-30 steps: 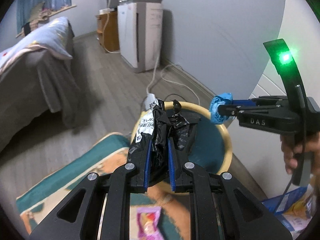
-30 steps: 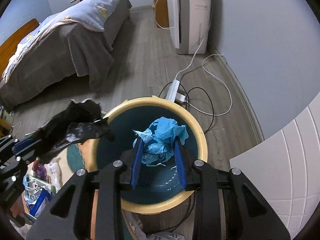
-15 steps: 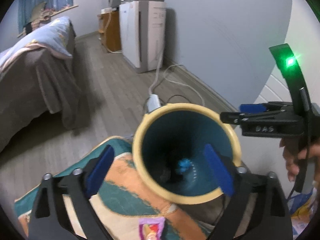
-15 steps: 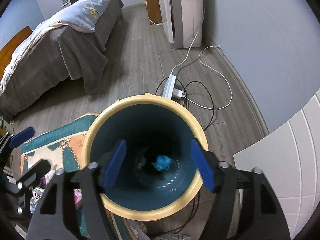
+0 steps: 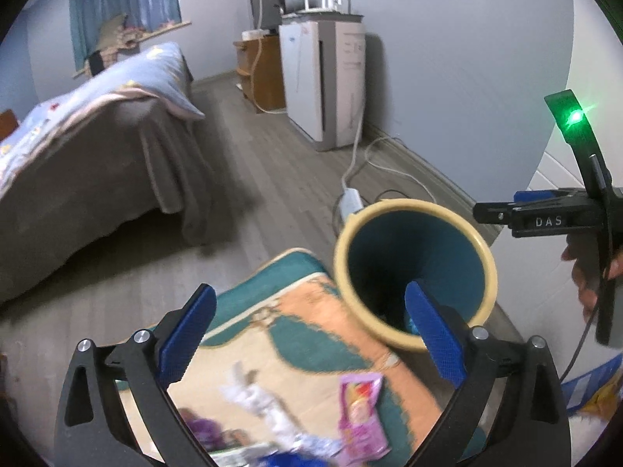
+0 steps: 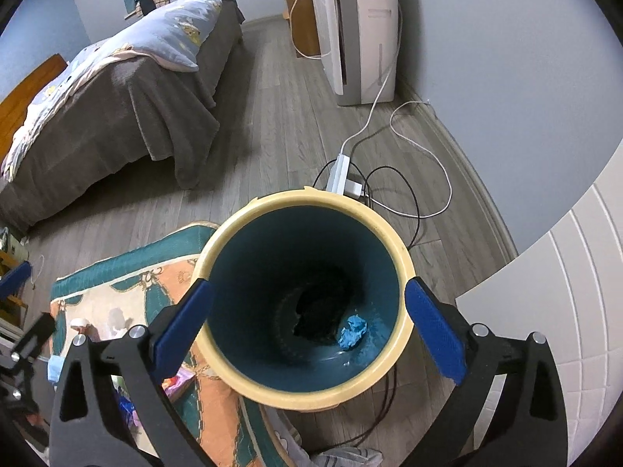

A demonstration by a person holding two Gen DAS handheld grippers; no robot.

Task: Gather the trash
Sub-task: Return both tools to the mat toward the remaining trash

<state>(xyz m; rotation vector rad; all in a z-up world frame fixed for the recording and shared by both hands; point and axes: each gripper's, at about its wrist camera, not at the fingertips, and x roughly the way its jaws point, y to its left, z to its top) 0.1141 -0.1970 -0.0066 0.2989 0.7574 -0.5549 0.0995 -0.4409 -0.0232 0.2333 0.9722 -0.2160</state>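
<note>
A teal bin with a cream rim [image 6: 393,245] [image 5: 479,241] stands on the floor by the wall. Inside it lie a black plastic bag [image 6: 323,311] and a crumpled blue wad [image 6: 352,332]. My right gripper [image 6: 307,330] is open and empty, held above the bin mouth. My left gripper [image 5: 311,330] is open and empty, left of the bin, above a rug [image 5: 296,323] that carries a pink wrapper [image 5: 360,412], white crumpled paper [image 5: 257,401] and other blurred litter. The right gripper also shows in the left wrist view [image 5: 502,210].
A bed with grey cover [image 6: 105,113] fills the left. A white air purifier [image 6: 358,31] stands by the wall, with a power strip and cables [image 6: 342,175] on the floor behind the bin. Blue packaging [image 5: 592,385] lies at the right.
Both grippers opened and dropped their loads, the black bag and the blue wad, into the bin. The left gripper has since swung left and back over the rug.
</note>
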